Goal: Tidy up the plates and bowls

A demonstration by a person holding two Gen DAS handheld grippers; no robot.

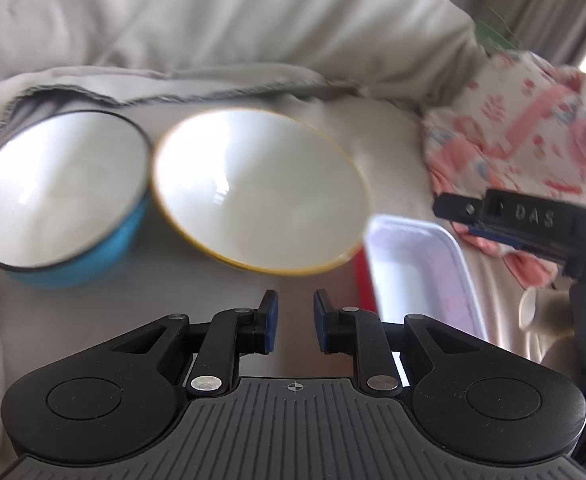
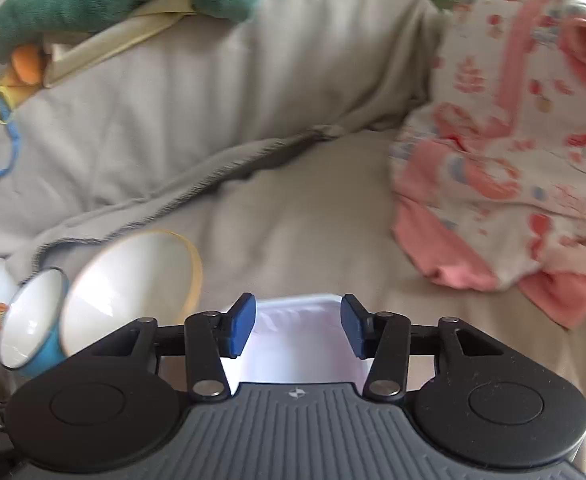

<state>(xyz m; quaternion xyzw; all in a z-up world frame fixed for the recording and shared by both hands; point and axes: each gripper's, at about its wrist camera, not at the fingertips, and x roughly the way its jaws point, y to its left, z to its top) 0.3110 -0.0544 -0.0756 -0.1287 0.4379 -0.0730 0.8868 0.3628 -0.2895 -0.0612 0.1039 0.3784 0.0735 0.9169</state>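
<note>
My left tool [image 1: 295, 322] narrowly parted, nothing between pads, aimed at gap below yellow bowl [image 1: 259, 192] at frame centre. Blue bowl [image 1: 59, 196] touching it at left. White tray [image 1: 417, 268] lower right. My right tool [image 2: 296, 328] partly open, empty, hovering over tray [image 2: 297, 344]; bowls lower left there. All sits on soft sofa [image 1: 213, 40]. Risk: cushion gives, bowls tilt or slide; narrow gap could miss rim; pink cloth [image 2: 501, 152] nearby may snag.
</note>
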